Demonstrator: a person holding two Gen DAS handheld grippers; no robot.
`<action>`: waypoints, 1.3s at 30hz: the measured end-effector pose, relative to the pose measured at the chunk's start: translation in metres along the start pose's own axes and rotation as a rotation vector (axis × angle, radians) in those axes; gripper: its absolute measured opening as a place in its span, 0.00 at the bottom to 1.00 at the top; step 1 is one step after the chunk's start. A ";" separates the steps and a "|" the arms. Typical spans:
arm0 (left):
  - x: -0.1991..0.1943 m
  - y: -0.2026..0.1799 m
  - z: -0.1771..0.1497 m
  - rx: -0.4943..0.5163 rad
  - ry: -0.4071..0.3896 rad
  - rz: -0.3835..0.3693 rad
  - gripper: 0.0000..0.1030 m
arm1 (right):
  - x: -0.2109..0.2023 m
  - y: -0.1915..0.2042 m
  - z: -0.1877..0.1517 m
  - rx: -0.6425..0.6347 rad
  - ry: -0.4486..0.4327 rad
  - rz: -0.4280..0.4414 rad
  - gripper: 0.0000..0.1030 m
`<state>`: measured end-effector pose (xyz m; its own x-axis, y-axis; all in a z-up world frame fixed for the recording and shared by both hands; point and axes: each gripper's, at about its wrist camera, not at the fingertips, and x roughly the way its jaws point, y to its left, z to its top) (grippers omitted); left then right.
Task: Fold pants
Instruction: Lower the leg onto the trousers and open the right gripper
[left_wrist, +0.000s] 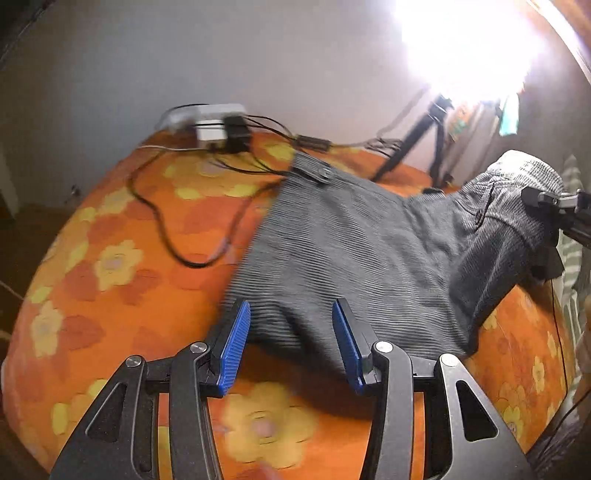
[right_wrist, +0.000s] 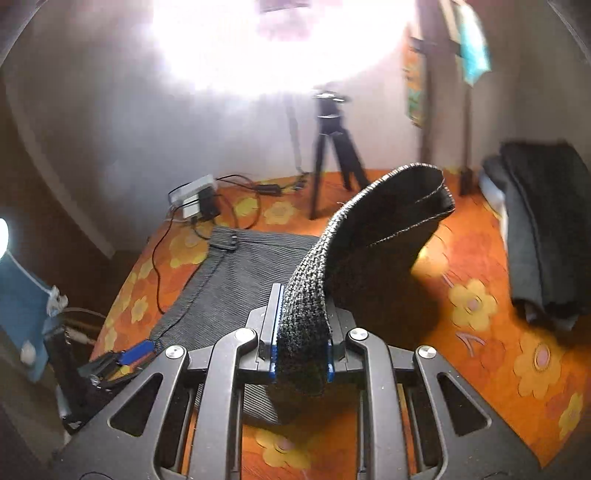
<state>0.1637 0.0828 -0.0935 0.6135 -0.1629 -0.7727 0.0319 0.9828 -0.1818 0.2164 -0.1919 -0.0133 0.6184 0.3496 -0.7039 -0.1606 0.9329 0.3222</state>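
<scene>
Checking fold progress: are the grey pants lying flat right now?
No. One end of the pants is pinched in the right tongs and lifted off the orange bedspread; the rest lies spread.

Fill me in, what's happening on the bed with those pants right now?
A person with a gripper in each hand is folding grey pants on the orange flowered bedspread. The right gripper is shut on a pant-leg end and holds it raised off the bed. The left gripper is open, its blue pads either side of the near edge, not pressing it.
</scene>
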 end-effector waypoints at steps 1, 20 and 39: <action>-0.003 0.009 0.001 -0.017 -0.007 0.004 0.44 | 0.004 0.010 0.001 -0.018 0.002 0.003 0.18; -0.053 0.126 0.012 -0.253 -0.162 0.095 0.44 | 0.135 0.207 -0.072 -0.487 0.154 -0.099 0.14; -0.049 0.101 0.023 -0.211 -0.173 0.074 0.44 | 0.099 0.192 -0.074 -0.452 0.127 0.155 0.43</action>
<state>0.1548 0.1918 -0.0595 0.7340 -0.0568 -0.6768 -0.1715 0.9487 -0.2656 0.1902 0.0285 -0.0680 0.4663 0.4690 -0.7501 -0.5786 0.8031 0.1425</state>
